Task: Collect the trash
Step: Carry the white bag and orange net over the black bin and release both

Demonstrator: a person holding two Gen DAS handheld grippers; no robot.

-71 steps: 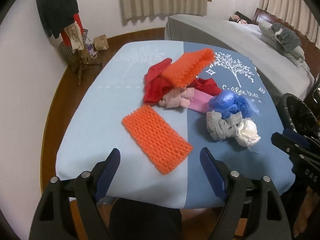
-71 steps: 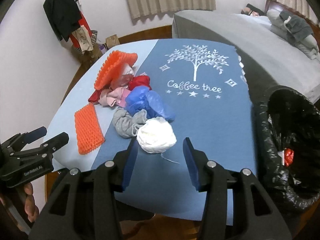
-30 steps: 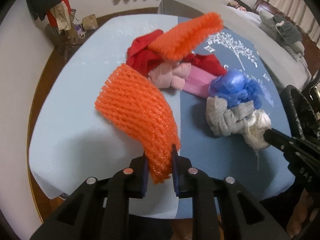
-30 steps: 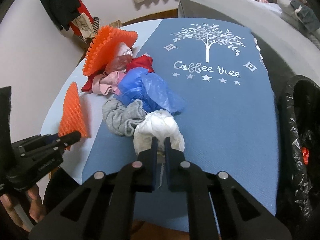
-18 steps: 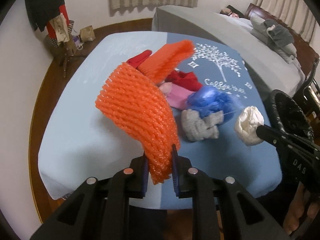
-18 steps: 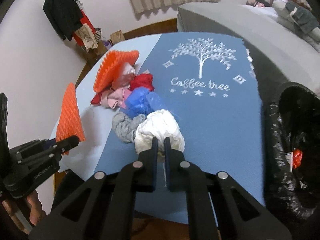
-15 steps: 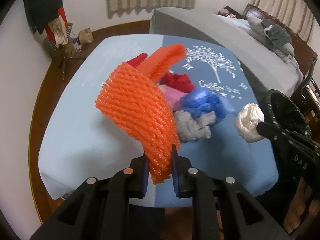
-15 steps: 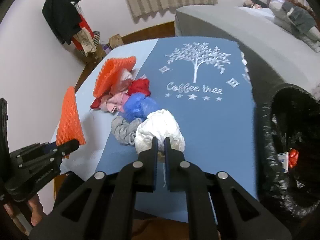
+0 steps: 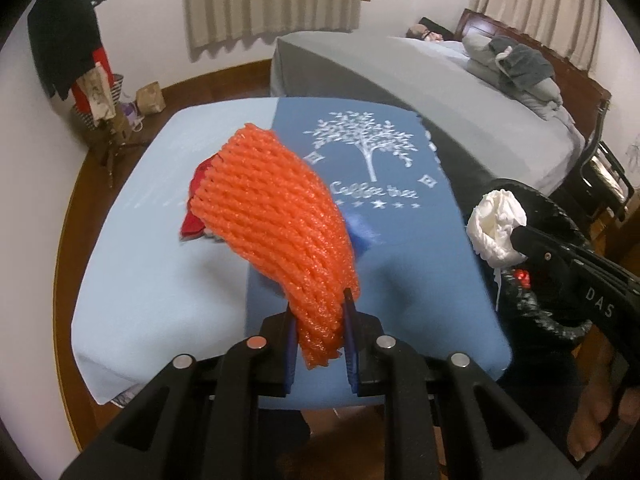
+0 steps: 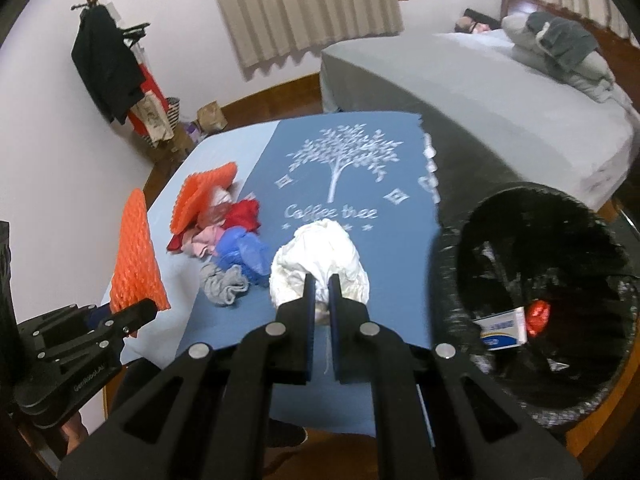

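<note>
The left hand-held gripper (image 9: pixel 320 340) is clamped on the lower end of the orange net (image 9: pixel 276 216), held above the table (image 9: pixel 160 280). The right hand-held gripper (image 10: pixel 320 300) is clamped on the white wad (image 10: pixel 320 256), lifted over the table's right edge, just beside the black bin (image 10: pixel 452 280). Left of the bin, the trash pile (image 10: pixel 224 232) lies on the table, with bare blue cloth between pile and bin.

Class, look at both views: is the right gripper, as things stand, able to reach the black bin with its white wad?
Probably yes. The right gripper is shut on the white wad, lifted clear of the table. The bin stands open just to its right, with nothing between them.
</note>
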